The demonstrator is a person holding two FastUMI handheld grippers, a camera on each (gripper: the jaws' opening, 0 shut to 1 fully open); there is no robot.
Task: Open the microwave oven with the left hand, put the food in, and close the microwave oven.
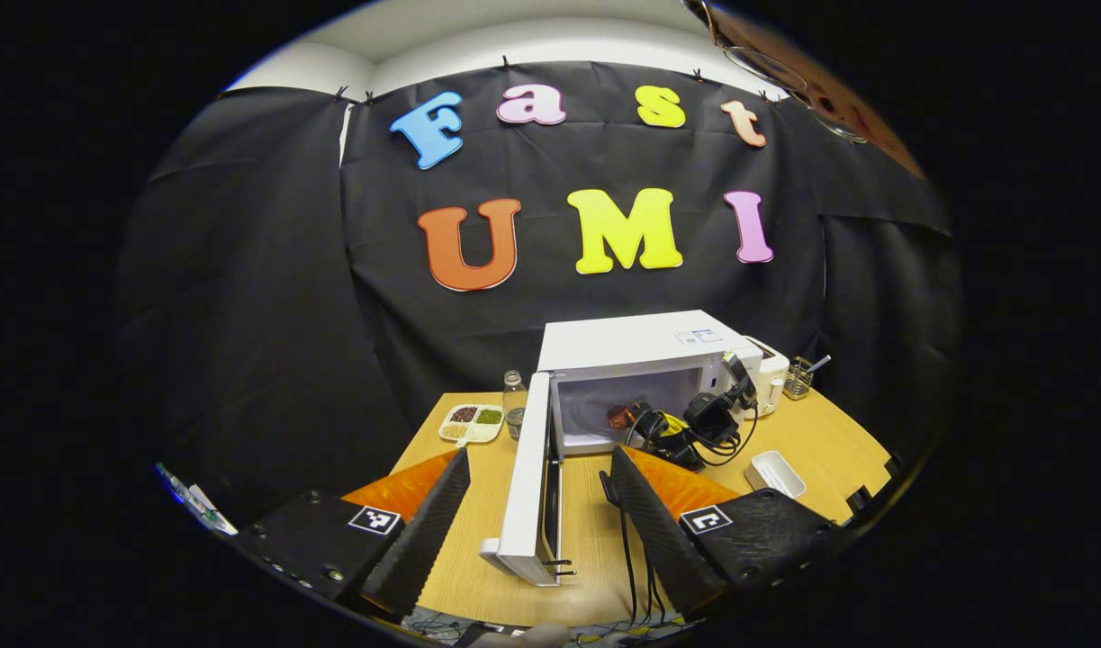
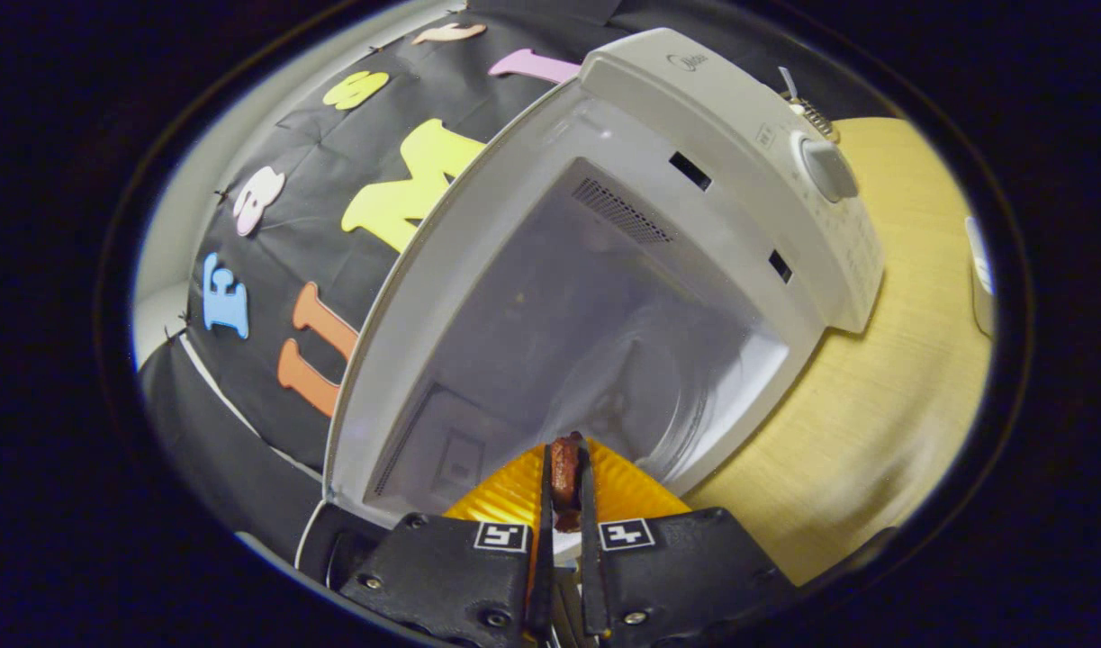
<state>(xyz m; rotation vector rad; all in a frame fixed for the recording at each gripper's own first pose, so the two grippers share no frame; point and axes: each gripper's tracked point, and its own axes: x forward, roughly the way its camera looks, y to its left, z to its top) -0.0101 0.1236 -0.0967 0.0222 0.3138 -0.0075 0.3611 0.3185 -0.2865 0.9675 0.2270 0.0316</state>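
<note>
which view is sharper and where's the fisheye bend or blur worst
Left gripper view: sharp, evenly lit, table edge bowed. Right gripper view: microwave tilted and stretched, cavity dim, table smeared, food piece in the right gripper soft.

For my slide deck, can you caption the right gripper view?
Right gripper, shut on a brown piece of food, reaching into the open microwave oven.

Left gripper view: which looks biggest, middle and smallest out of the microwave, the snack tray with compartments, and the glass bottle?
1. Microwave, by far the biggest.
2. Snack tray.
3. Glass bottle.
Tray and bottle look close in size, so that order is unsure; the tray is wider, the bottle taller.
</note>
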